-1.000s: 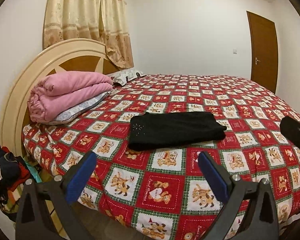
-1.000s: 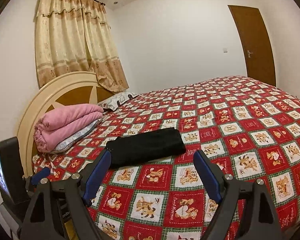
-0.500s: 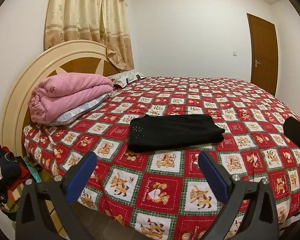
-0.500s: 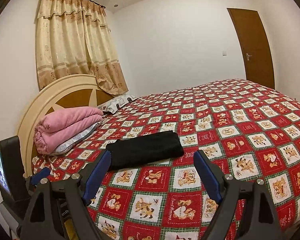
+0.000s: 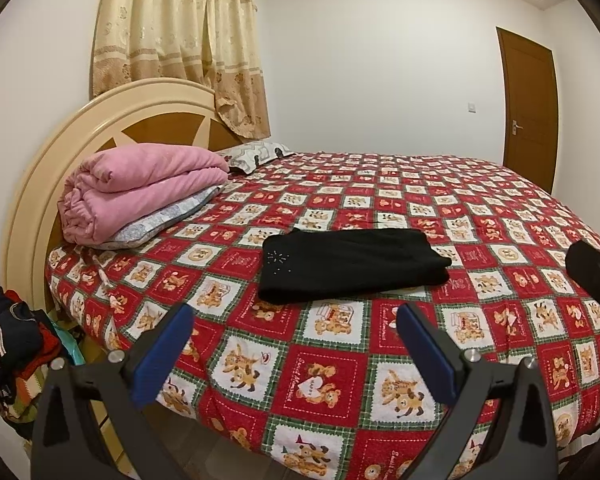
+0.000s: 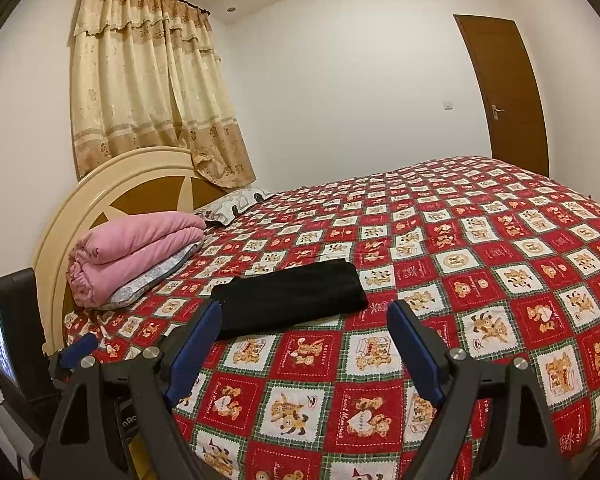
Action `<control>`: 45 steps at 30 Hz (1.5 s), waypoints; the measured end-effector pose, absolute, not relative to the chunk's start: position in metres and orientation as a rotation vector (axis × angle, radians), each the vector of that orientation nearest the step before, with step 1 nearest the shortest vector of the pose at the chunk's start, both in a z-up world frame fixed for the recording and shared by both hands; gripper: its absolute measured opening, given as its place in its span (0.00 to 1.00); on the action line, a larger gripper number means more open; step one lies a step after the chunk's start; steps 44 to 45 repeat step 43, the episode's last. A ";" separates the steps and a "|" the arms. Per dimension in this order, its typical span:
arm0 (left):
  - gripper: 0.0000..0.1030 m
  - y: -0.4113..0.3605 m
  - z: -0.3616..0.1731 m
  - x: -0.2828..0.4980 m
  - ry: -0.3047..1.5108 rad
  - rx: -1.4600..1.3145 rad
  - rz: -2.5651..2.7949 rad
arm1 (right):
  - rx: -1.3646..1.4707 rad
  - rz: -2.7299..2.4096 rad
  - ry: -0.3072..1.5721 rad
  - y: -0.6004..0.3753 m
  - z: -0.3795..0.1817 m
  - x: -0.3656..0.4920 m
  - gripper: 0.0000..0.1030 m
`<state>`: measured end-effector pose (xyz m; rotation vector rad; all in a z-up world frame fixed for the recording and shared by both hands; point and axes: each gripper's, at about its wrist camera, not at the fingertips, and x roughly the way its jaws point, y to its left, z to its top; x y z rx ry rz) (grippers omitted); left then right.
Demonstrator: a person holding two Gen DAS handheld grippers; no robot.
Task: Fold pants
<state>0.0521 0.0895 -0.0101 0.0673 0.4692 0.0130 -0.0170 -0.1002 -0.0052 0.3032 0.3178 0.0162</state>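
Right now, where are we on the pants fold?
Looks done: the black pants lie as a compact folded rectangle on the bedspread. In hand: nothing; left gripper and right gripper are open, clear of the cloth. Left: apparently nothing.

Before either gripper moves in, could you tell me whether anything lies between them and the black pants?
Nothing visible does. Only bare bedspread separates the open left gripper and open right gripper from the folded black pants.
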 end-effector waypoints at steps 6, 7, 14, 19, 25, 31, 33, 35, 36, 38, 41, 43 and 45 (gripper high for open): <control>1.00 0.088 -0.008 0.048 0.447 0.094 0.046 | 0.301 0.015 0.314 -0.099 -0.005 -0.018 0.84; 1.00 0.088 -0.007 0.048 0.446 0.094 0.048 | 0.300 0.015 0.315 -0.099 -0.005 -0.018 0.84; 1.00 0.090 -0.006 0.052 0.462 0.092 0.071 | 0.303 0.016 0.318 -0.099 -0.006 -0.017 0.84; 1.00 0.088 -0.005 0.053 0.441 0.114 0.106 | 0.303 0.017 0.322 -0.100 -0.007 -0.017 0.84; 1.00 0.089 -0.005 0.056 0.462 0.080 0.042 | 0.303 0.017 0.325 -0.102 -0.009 -0.017 0.84; 1.00 0.087 -0.006 0.056 0.464 0.084 0.051 | 0.304 0.017 0.326 -0.102 -0.009 -0.017 0.84; 1.00 0.088 -0.006 0.055 0.467 0.079 0.050 | 0.304 0.018 0.326 -0.103 -0.009 -0.017 0.84; 1.00 0.088 -0.006 0.056 0.470 0.078 0.053 | 0.304 0.019 0.326 -0.103 -0.009 -0.017 0.84; 1.00 0.088 -0.007 0.056 0.471 0.080 0.057 | 0.303 0.019 0.326 -0.103 -0.009 -0.017 0.84; 1.00 0.088 -0.007 0.057 0.473 0.082 0.061 | 0.304 0.020 0.327 -0.103 -0.009 -0.017 0.84; 1.00 0.087 -0.008 0.057 0.474 0.084 0.059 | 0.309 0.018 0.331 -0.103 -0.011 -0.017 0.84; 1.00 0.087 -0.008 0.057 0.475 0.084 0.060 | 0.310 0.015 0.332 -0.102 -0.012 -0.017 0.84; 1.00 0.087 -0.008 0.057 0.475 0.084 0.060 | 0.310 0.015 0.332 -0.102 -0.012 -0.017 0.84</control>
